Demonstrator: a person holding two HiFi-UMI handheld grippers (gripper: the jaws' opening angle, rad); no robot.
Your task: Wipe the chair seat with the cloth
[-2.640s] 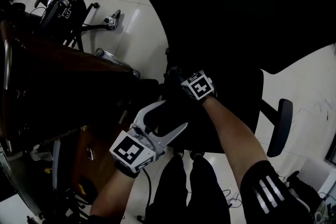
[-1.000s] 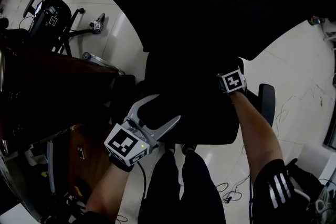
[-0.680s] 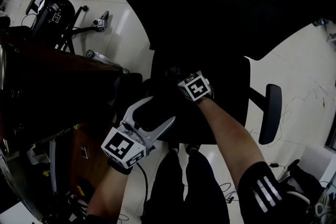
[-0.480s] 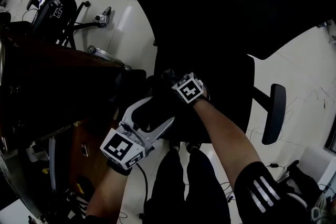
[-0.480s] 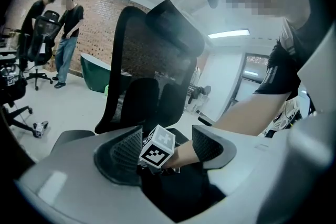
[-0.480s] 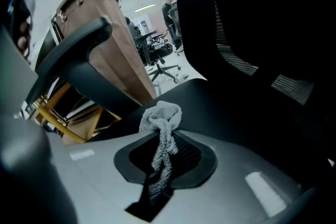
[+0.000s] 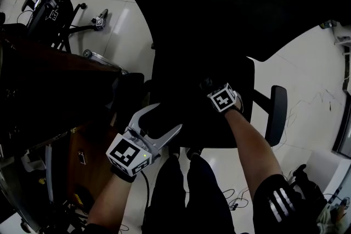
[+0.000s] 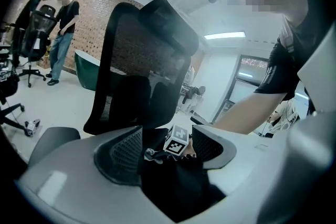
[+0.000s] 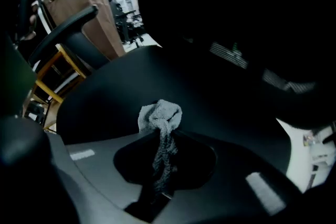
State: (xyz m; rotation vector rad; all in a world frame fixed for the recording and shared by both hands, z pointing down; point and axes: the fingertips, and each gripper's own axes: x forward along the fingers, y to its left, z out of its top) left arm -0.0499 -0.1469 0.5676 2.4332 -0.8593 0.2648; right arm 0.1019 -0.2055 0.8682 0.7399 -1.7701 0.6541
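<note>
We're watching the grey cloth (image 9: pixel 160 116) in the right gripper view. It's bunching into a wad just past the tips of the right gripper (image 9: pixel 159 138), whose jaws are pinching tight on its twisted tail. The wad is lying against the black chair seat (image 9: pixel 115 86). The head view is losing the cloth in the dark, and there we're only catching that gripper's marker cube (image 7: pixel 223 100) over the seat's right half. The left gripper view is giving us a scrap of cloth at 9 o'clock of that cube. The left gripper (image 7: pixel 160 122) is sitting at 7 o'clock of the right one, at the seat's front edge. Its jaws are gaping wide with only seat between them. At 3 o'clock an armrest (image 7: pixel 276 115) is standing off the seat.
</note>
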